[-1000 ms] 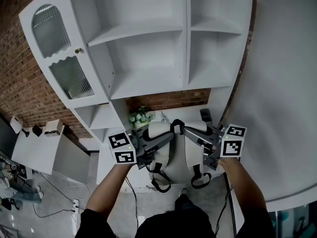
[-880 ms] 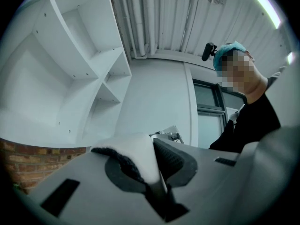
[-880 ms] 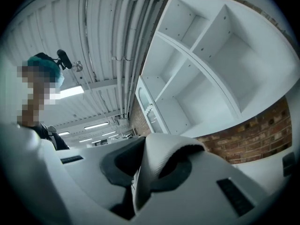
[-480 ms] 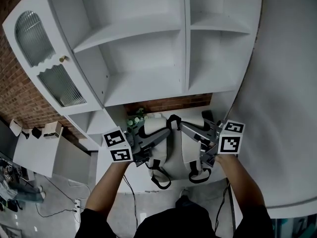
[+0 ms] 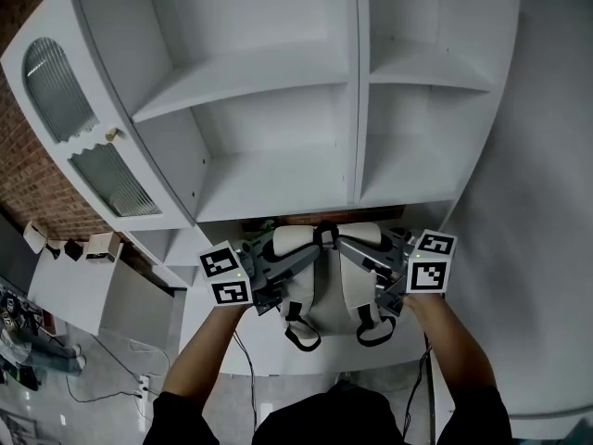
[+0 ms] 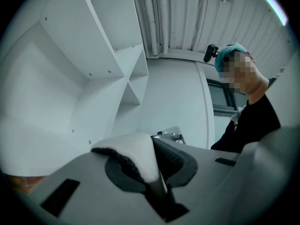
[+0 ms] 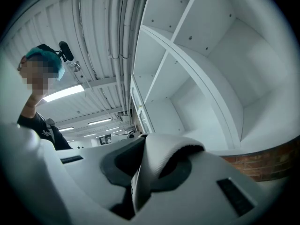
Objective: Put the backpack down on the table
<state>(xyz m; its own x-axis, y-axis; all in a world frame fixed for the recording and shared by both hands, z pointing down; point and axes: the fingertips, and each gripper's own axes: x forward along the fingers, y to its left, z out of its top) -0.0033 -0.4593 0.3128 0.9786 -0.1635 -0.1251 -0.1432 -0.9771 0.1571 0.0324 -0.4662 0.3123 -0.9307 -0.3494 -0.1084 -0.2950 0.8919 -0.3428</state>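
Note:
A white backpack (image 5: 321, 297) with black-trimmed straps hangs between my two grippers in the head view, above the white table (image 5: 216, 334). My left gripper (image 5: 309, 253) is shut on the backpack's left shoulder strap (image 6: 137, 154), which shows white and padded between the jaws in the left gripper view. My right gripper (image 5: 349, 243) is shut on the right shoulder strap (image 7: 158, 162). The loose black strap ends (image 5: 298, 334) dangle below the pack. Both grippers (image 6: 151, 173) (image 7: 144, 173) point roughly level, each towards the other side.
A tall white shelf unit (image 5: 278, 109) with open compartments rises right behind the table. A cabinet door with ribbed glass (image 5: 97, 170) stands at its left. A brick wall (image 5: 23, 170) and a low white desk (image 5: 88, 290) lie to the left; cables run across the floor (image 5: 102, 378).
Both grippers have carried the backpack forward, closer under the shelf unit. The small plant and brick strip behind it are now hidden by the pack.

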